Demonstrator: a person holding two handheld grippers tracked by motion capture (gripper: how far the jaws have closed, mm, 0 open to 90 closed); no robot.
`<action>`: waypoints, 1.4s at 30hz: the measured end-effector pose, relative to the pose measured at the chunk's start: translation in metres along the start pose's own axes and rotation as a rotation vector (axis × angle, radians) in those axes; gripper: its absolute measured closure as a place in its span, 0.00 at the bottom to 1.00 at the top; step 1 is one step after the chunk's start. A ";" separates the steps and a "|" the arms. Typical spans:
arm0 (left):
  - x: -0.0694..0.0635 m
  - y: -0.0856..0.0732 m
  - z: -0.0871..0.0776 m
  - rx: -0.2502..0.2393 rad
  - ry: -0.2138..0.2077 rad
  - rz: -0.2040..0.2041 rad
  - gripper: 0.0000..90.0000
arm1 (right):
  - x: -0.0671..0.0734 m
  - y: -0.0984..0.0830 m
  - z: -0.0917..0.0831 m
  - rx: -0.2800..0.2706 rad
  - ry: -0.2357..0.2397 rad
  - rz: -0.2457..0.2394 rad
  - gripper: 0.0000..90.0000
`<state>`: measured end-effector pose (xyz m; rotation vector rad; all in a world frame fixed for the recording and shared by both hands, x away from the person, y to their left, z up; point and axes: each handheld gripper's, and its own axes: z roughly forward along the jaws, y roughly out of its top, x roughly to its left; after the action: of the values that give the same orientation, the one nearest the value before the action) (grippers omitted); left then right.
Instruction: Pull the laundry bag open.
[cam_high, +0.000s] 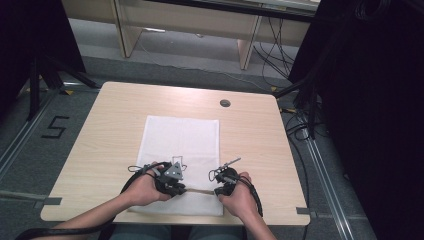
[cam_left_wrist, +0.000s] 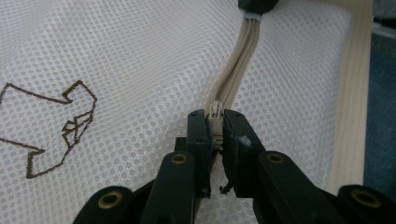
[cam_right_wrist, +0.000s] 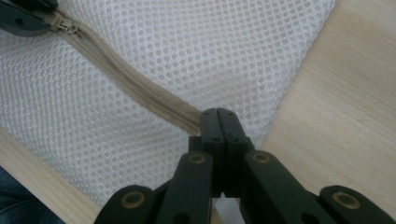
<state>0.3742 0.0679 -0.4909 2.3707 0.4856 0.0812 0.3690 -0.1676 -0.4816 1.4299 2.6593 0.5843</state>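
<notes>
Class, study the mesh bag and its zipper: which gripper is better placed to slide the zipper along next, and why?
Probably the left gripper: its jaws are shut on the zipper pull. The right gripper pinches the zipper's end near the mesh bag edge, so it suits holding the bag taut.

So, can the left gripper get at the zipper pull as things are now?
Probably yes: the left gripper already has its jaws closed on the zipper pull of the mesh bag, nothing between; the right gripper pinches the zipper's other end.
</notes>
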 end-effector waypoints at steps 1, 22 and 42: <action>0.002 -0.001 -0.001 -0.014 -0.011 -0.020 0.90 | 0.000 0.000 0.000 -0.004 -0.008 -0.016 1.00; 0.000 -0.008 0.013 -0.068 -0.044 -0.146 0.87 | 0.001 -0.001 -0.001 0.011 -0.015 0.017 1.00; 0.001 -0.003 -0.002 -0.091 -0.062 -0.220 0.97 | 0.002 0.001 0.000 0.010 -0.023 -0.022 1.00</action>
<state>0.3737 0.0713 -0.4913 2.2096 0.6937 -0.0689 0.3687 -0.1651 -0.4811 1.3995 2.6602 0.5500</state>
